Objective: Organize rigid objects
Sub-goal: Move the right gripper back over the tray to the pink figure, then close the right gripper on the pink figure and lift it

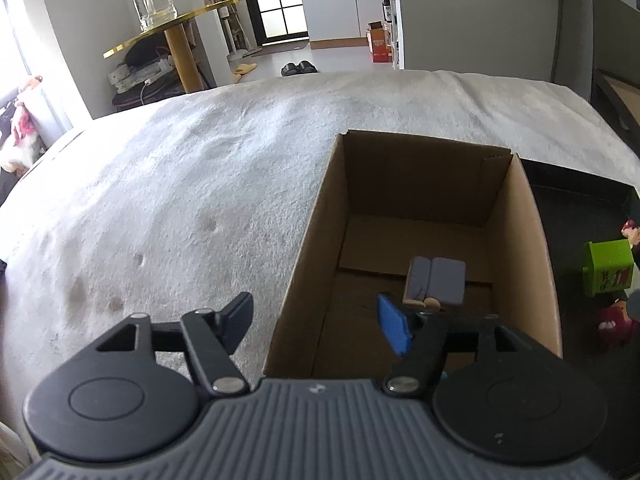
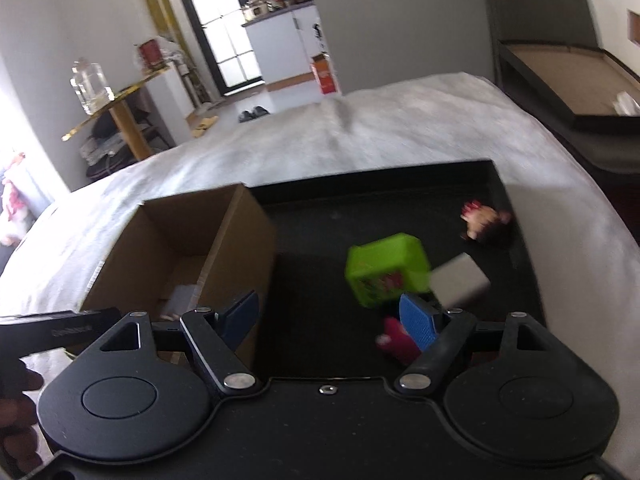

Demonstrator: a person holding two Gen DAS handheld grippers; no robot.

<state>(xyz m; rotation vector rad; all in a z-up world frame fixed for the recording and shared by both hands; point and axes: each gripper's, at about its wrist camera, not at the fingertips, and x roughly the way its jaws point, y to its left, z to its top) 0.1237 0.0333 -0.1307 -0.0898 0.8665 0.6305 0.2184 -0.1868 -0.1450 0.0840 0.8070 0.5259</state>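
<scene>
An open cardboard box (image 1: 320, 216) stands on a white blanket (image 1: 180, 184); a purple-grey block (image 1: 438, 280) lies inside it. My left gripper (image 1: 316, 326) is open and empty, straddling the box's near left wall. To the right lies a black tray (image 2: 320, 248) with a green cube (image 2: 386, 274), a grey block (image 2: 460, 280), a pink toy (image 2: 396, 340) and a small doll figure (image 2: 486, 222). My right gripper (image 2: 330, 320) is open and empty over the tray's near edge, just short of the green cube. The box also shows in the right wrist view (image 2: 240, 240).
The blanket covers a bed-like surface with bare space left of the box. A gold-edged side table (image 1: 176, 28) with a glass jar (image 1: 154, 0) stands beyond the far left edge. A dark framed board (image 2: 568, 80) lies off to the right.
</scene>
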